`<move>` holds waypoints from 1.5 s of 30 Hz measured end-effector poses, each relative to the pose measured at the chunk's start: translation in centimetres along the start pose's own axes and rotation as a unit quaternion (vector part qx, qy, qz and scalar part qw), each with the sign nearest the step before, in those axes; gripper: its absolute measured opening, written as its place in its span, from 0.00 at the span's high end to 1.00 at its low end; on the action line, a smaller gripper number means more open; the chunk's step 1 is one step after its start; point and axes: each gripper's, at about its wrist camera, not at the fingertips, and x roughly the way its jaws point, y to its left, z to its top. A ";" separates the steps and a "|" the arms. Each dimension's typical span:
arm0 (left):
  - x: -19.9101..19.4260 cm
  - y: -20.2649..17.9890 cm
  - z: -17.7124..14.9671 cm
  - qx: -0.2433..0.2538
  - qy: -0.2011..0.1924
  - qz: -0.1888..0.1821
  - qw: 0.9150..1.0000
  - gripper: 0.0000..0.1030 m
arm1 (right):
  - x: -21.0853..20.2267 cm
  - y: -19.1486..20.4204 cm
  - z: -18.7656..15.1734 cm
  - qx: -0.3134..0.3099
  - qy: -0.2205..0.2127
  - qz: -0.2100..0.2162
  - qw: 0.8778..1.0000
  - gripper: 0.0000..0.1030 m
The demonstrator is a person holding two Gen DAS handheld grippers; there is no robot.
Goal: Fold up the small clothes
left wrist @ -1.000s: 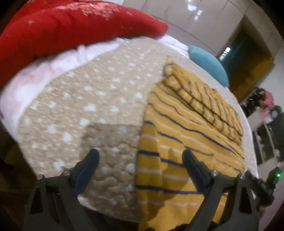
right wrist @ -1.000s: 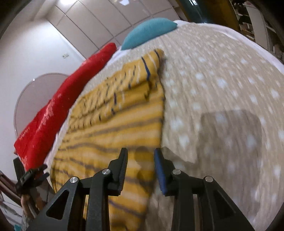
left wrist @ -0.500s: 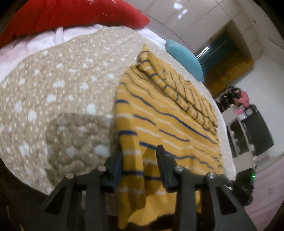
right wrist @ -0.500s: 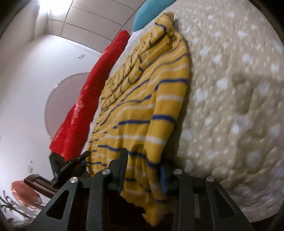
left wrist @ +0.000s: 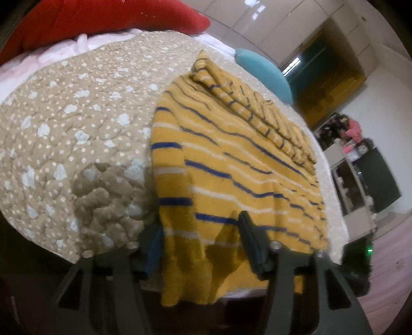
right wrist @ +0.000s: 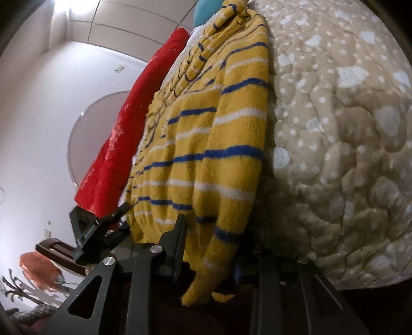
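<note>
Yellow sweater (left wrist: 226, 165): lying striped on the beige dotted quilt (left wrist: 77, 134) of the bed, its hem hanging over the near edge.
Left gripper (left wrist: 198, 244): clamping one hem corner between its fingers.
Right gripper (right wrist: 211, 247): pinching the other hem corner.
Red pillow (left wrist: 103, 18): sitting beyond the quilt.

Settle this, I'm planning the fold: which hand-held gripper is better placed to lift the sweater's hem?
Right, probably: the right hand-held gripper has a corner of the sweater filling its gap; the left hand-held gripper straddles the hem more loosely.
</note>
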 end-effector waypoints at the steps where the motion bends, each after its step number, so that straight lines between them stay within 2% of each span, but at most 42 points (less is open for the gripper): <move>1: -0.1 0.1 -0.1 0.002 0.001 0.011 1.000 0.74 | 0.2 0.4 -0.2 -0.006 -0.001 -0.009 1.000 0.68; 2: -0.1 0.2 0.0 -0.001 0.004 0.018 1.000 0.86 | 0.2 0.7 -0.3 -0.010 0.000 -0.014 1.000 0.68; 3: -0.2 0.4 0.2 -0.010 0.009 0.006 1.000 0.89 | 0.2 0.9 -0.1 -0.015 0.000 -0.023 1.000 0.77; 4: -0.5 0.7 0.4 -0.024 0.013 -0.005 1.000 0.90 | 0.4 1.3 -0.1 -0.021 0.003 -0.039 0.999 0.92; 7: -2.1 0.3 1.1 -0.027 0.007 -0.012 1.000 0.92 | -0.1 2.4 0.4 -0.031 0.000 -0.051 0.998 0.93; 13: -7.7 -2.1 0.0 0.034 -0.034 -0.010 0.999 0.93 | -5.4 6.4 -0.4 -0.089 -0.025 -0.031 0.995 0.93; 16: -7.5 -2.0 -1.3 0.039 -0.028 -0.008 0.999 0.93 | -7.2 6.6 -1.3 -0.090 -0.034 -0.023 0.995 0.93; 20: -5.7 -0.8 -1.7 0.011 -0.009 -0.001 1.000 0.93 | -6.4 5.3 -1.1 -0.065 -0.021 -0.022 0.997 0.93; 24: -6.0 -0.6 -1.2 0.016 -0.028 -0.005 0.999 0.93 | -6.4 5.4 -0.5 -0.074 -0.023 -0.025 0.997 0.93; 27: -5.8 -0.7 0.0 0.008 -0.029 -0.017 0.999 0.93 | -6.5 5.8 0.3 -0.083 -0.028 -0.030 0.996 0.93; 30: -5.4 -1.7 3.0 0.012 -0.037 -0.027 0.999 0.93 | -6.7 6.9 1.9 -0.104 -0.034 -0.030 0.994 0.93; 34: -4.5 -4.2 7.8 0.029 -0.059 -0.038 0.997 0.93 | -6.8 9.3 6.3 -0.135 -0.064 -0.026 0.988 0.93; 37: -2.7 -5.3 11.7 0.030 -0.067 -0.041 0.996 0.92 | -6.5 11.1 10.4 -0.158 -0.097 -0.040 0.982 0.93; 42: 2.5 -4.7 15.8 -0.006 -0.040 -0.033 0.999 0.93 | -4.2 10.4 15.4 -0.137 -0.106 -0.062 0.983 0.93; 45: 4.5 -4.9 17.0 -0.003 -0.025 -0.028 0.999 0.92 | -2.9 9.1 17.6 -0.108 -0.101 -0.058 0.987 0.93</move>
